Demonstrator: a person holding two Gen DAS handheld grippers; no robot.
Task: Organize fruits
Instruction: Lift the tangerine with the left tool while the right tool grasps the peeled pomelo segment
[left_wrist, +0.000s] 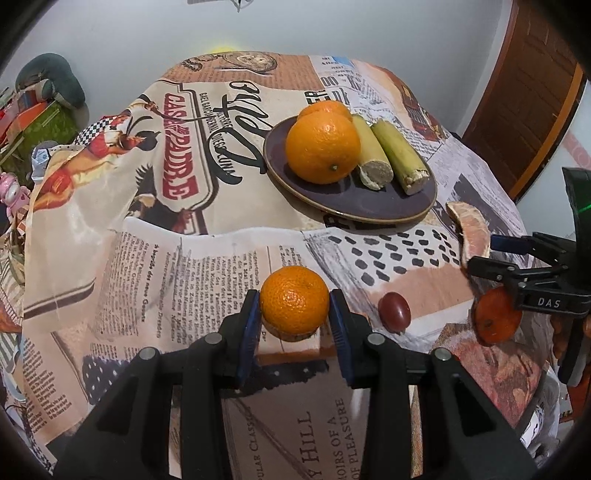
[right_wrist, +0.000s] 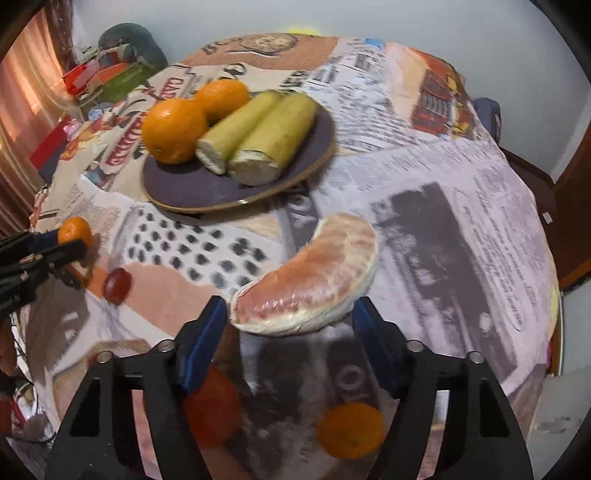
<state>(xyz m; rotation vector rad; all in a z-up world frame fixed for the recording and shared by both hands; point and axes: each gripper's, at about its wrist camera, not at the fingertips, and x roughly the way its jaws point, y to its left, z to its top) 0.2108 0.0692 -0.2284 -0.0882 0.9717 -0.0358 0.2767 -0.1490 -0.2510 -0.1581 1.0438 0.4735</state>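
My left gripper is shut on a small tangerine and holds it above the cloth, short of the plate. A dark purple plate ahead holds two oranges and two sugarcane pieces. My right gripper is shut on a peeled pomelo wedge, held just off the cloth, right of the plate. The wedge also shows in the left wrist view, at the right gripper's tips. The left gripper and its tangerine show at the left edge of the right wrist view.
A red grape lies on the newspaper-print tablecloth between the grippers. Two more tangerines lie under my right gripper, one of them seen in the left view. Clutter sits past the table's left edge, a wooden door to the right.
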